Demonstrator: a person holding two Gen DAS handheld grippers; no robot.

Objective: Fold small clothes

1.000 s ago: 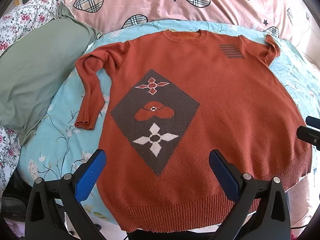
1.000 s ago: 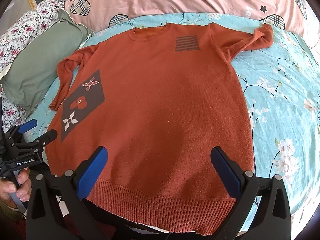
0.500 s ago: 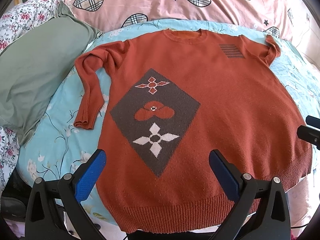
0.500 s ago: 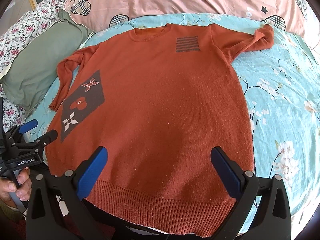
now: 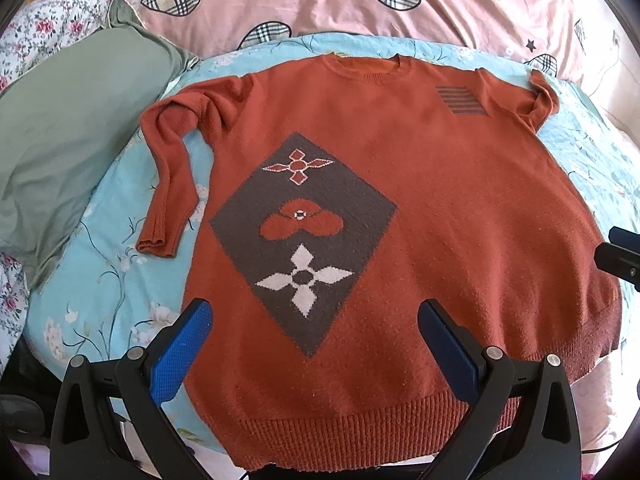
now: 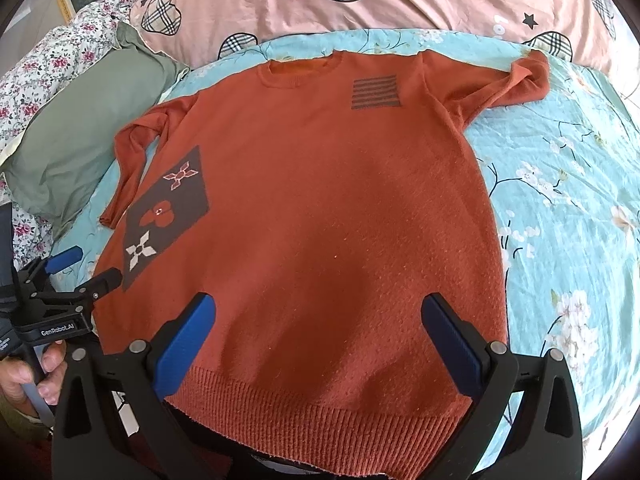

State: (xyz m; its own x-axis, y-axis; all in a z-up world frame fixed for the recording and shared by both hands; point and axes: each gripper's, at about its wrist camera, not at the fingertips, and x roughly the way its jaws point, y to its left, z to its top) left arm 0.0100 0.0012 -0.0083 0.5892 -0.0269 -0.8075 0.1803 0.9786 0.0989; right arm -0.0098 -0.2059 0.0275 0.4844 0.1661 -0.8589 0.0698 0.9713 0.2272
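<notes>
Floral blue bedspread (image 6: 568,208), pink heart-print quilt (image 5: 400,4) at its head. Left gripper (image 5: 316,340) and right gripper (image 6: 320,336) both spread wide, empty, above the hem of the rust sweater (image 6: 332,208). Sweater flat, front up, mid-bedspread; green pillow (image 5: 68,128) just beside its bent sleeve (image 5: 168,184).
</notes>
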